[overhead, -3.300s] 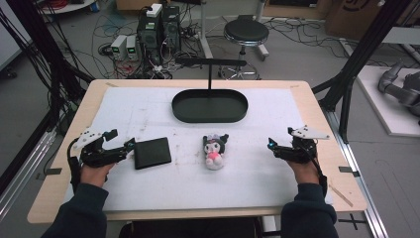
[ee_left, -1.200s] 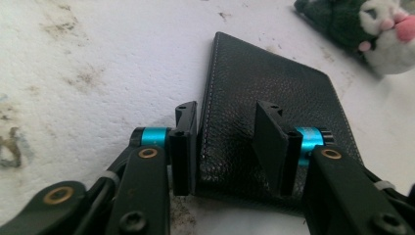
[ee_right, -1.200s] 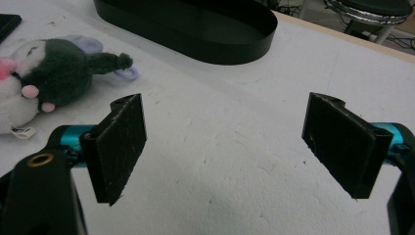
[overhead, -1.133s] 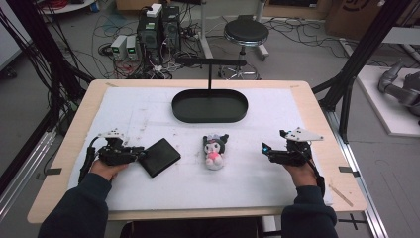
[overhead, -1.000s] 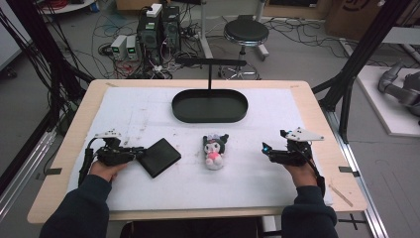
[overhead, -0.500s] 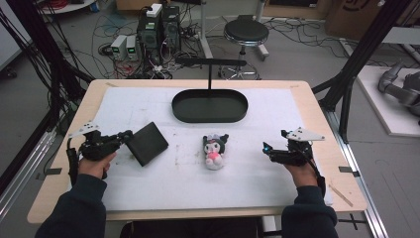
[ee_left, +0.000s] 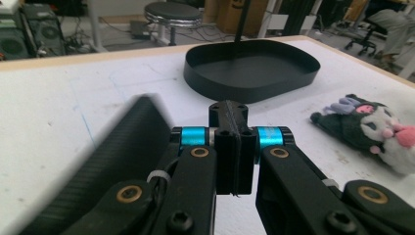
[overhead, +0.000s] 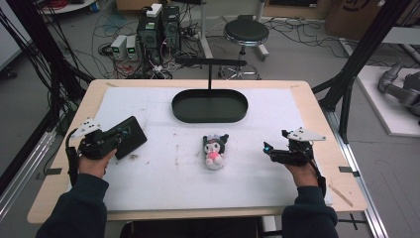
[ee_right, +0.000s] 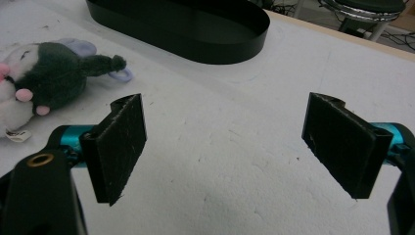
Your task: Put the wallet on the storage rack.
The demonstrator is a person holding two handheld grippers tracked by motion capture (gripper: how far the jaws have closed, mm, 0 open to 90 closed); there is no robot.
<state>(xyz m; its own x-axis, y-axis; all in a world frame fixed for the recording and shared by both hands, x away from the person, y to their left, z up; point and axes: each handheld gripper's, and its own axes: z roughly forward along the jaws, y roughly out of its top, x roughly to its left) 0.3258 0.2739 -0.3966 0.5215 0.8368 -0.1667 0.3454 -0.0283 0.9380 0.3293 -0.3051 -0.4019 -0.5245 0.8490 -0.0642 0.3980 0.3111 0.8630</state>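
Because the left hand-held gripper (overhead: pixel 115 140) has its jaws pressed together on the near edge of the black wallet (overhead: pixel 130 137), the flat thing is carried slightly off the surface (overhead: pixel 163 163) at the left side, apparently so it can be moved toward the black oval tray (overhead: pixel 209 106) at the far middle. From the left gripper view the jaws meet with only a thin sliver between them, and the wallet (ee_left: pixel 122 161) runs off blurred to the left of the jaws, so the pinch seems to sit at a corner or edge rather than across the middle. Seen from above, the wallet's long axis lies on a diagonal, from the gripper at its near left end up toward the far right, roughly in the tray's direction. The right hand-held gripper (overhead: pixel 271 151) waits at the right side, its jaws spread wide with nothing between them, pointing left toward the plush toy (overhead: pixel 215 150). The toy lies on its back between the two grippers, just in front of the tray and apart from it.
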